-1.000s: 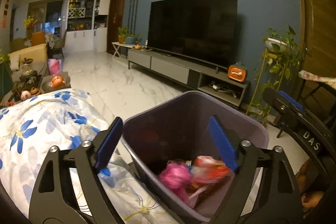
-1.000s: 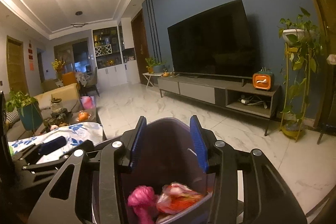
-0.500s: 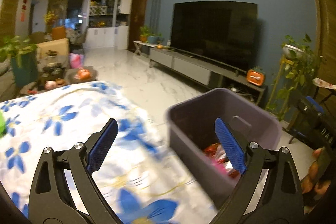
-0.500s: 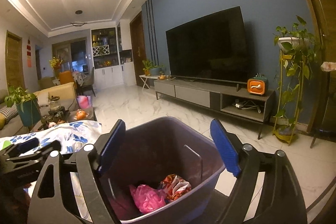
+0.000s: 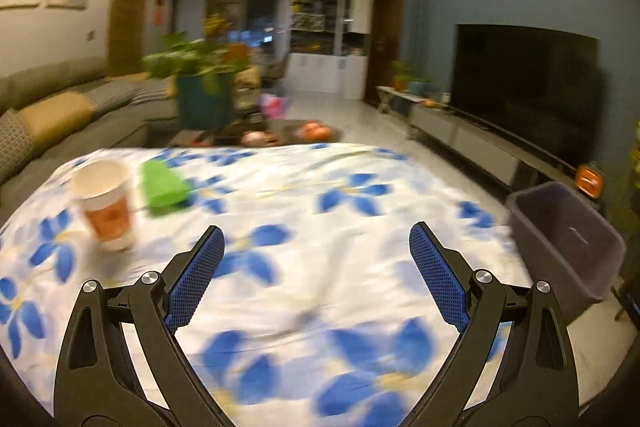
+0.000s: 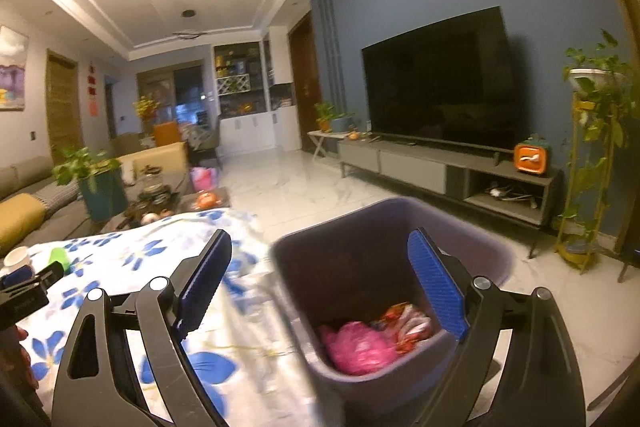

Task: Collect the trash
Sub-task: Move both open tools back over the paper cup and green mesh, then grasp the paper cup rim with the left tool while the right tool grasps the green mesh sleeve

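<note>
Over the flowered tablecloth (image 5: 320, 179), both tools, left tool (image 5: 316, 267) and right tool (image 6: 320, 283), gape empty; television (image 6: 440, 83) beyond.

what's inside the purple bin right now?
The purple bin holds a crumpled pink bag and a red-orange wrapper. Anything beneath them is covered.
</note>
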